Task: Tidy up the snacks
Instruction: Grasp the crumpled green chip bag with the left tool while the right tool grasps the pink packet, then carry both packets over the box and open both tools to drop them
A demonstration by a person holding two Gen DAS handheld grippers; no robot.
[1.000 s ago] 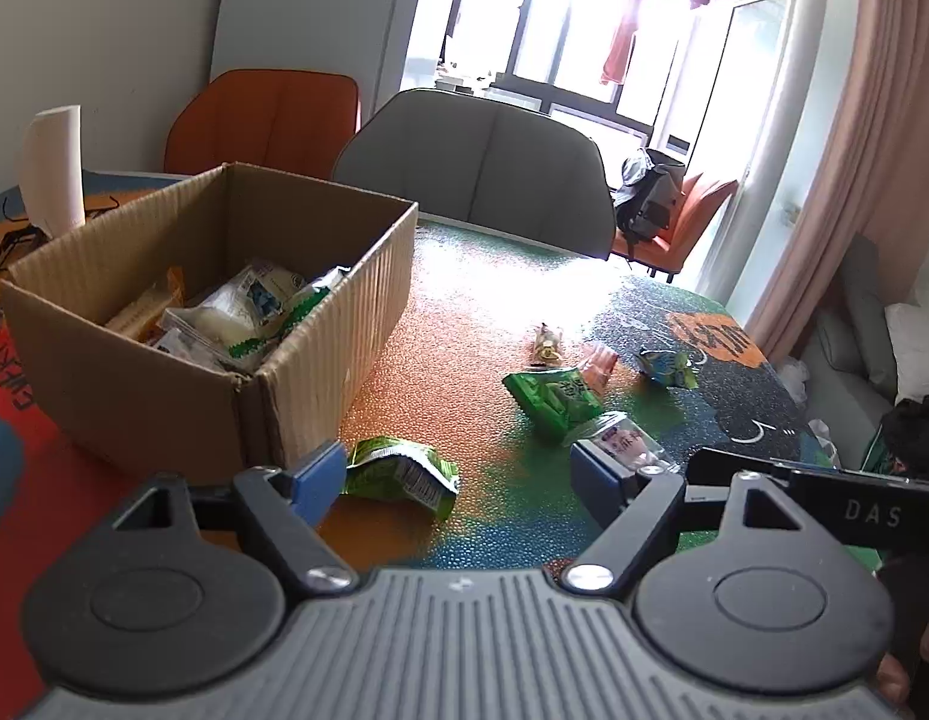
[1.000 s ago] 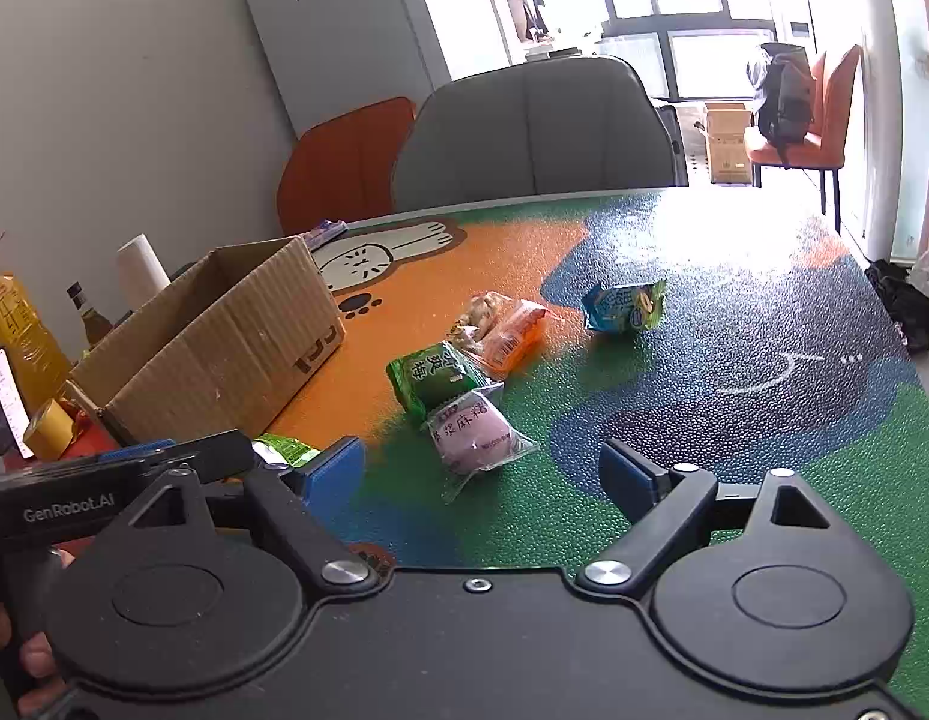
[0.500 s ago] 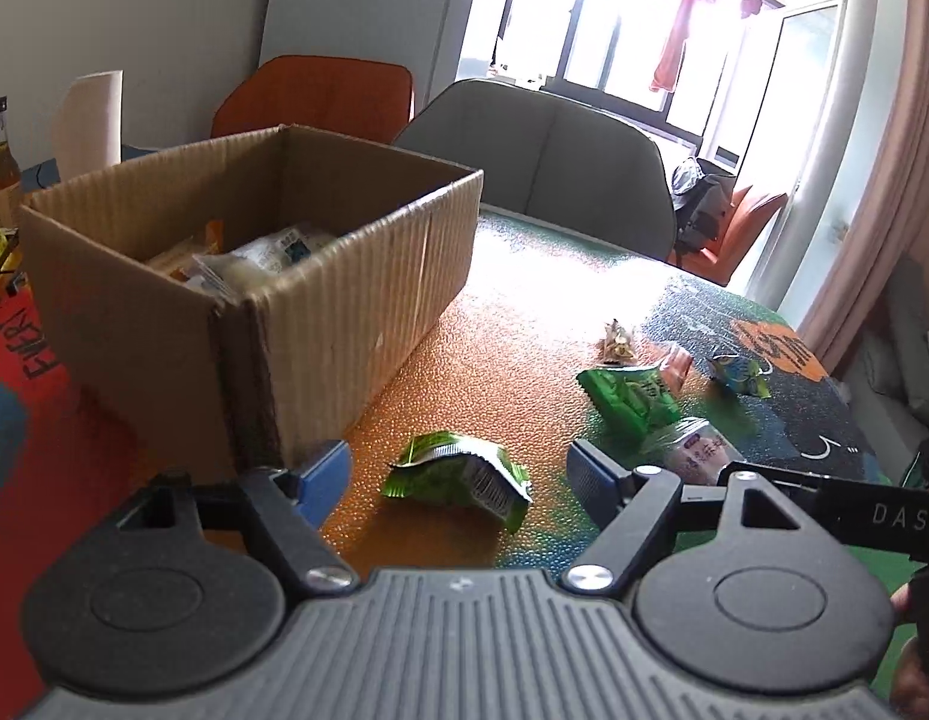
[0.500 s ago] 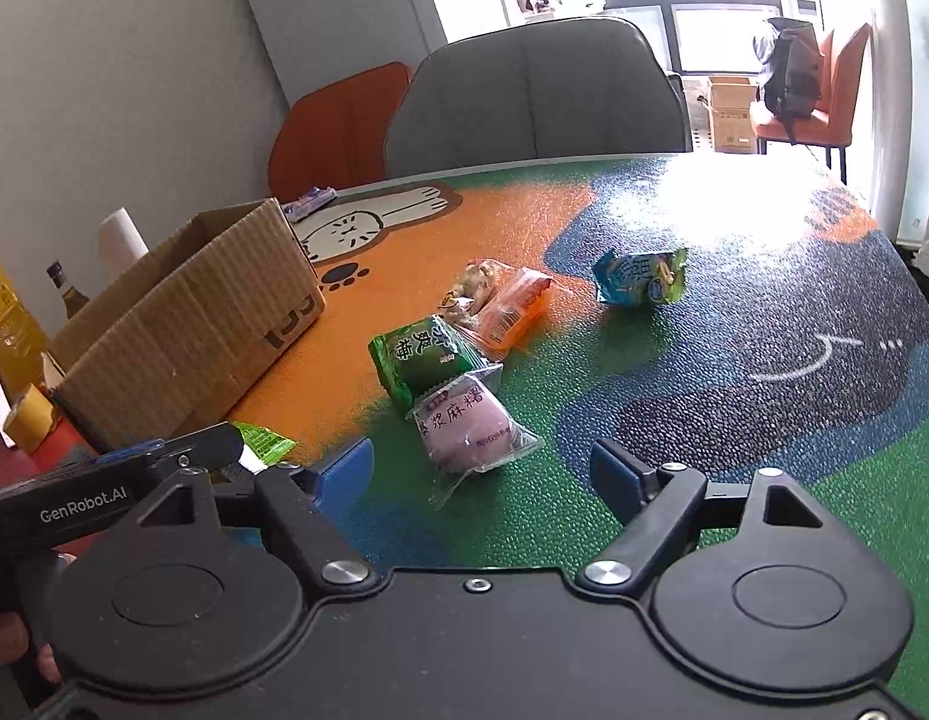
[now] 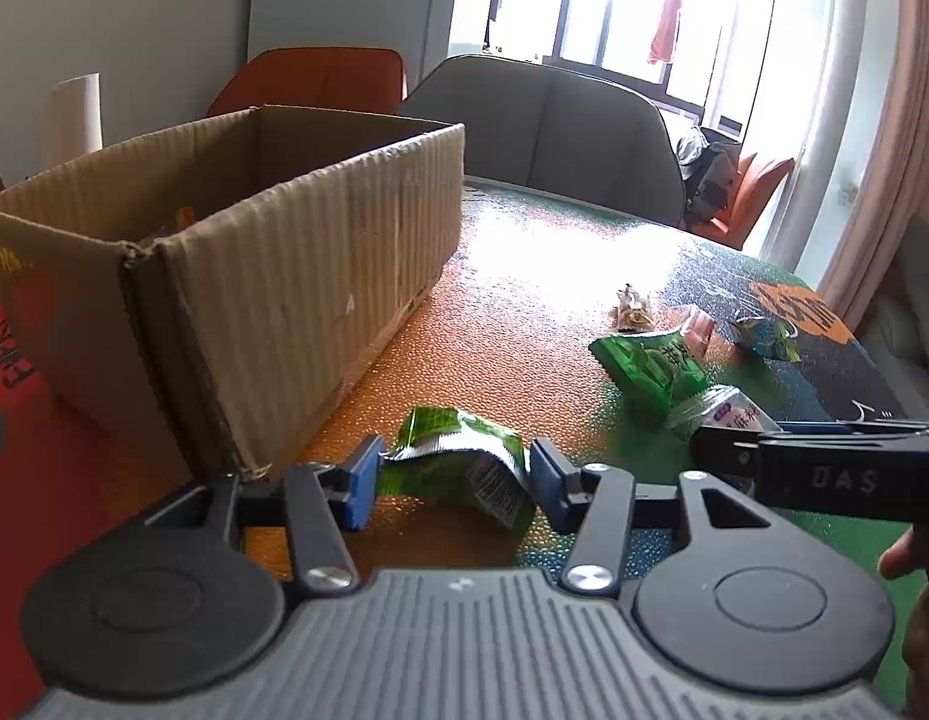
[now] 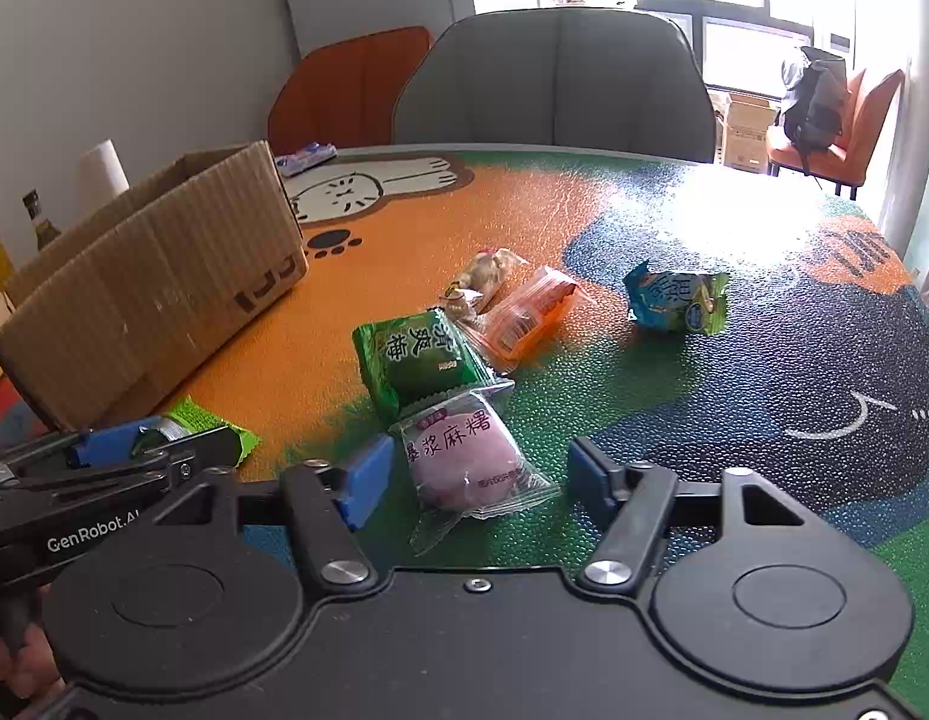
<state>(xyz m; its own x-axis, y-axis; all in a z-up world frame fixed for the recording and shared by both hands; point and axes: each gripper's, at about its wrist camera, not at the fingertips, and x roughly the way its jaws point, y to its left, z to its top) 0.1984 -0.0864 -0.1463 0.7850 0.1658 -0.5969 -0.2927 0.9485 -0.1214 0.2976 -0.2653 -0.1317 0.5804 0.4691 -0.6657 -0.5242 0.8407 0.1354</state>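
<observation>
My left gripper point(image 5: 455, 483) is low on the table, its blue fingers on either side of a crumpled light green snack packet point(image 5: 464, 461), touching or nearly touching it. My right gripper point(image 6: 479, 480) is open around a clear packet with a purple mochi point(image 6: 464, 459), not touching it. Beyond lie a dark green packet point(image 6: 419, 354), an orange packet point(image 6: 527, 312), a clear candy packet point(image 6: 482, 279) and a blue packet point(image 6: 674, 297). The open cardboard box point(image 5: 272, 276) stands to the left.
A grey chair point(image 6: 554, 84) and an orange chair point(image 6: 350, 81) stand behind the table. A white paper roll point(image 5: 74, 114) and a bottle point(image 6: 38, 219) are beyond the box. The colourful table mat point(image 6: 734, 396) stretches to the right.
My left gripper has dropped toward the table and its fingers have narrowed around the light green packet. My right gripper has moved forward so the mochi packet lies between its fingers.
</observation>
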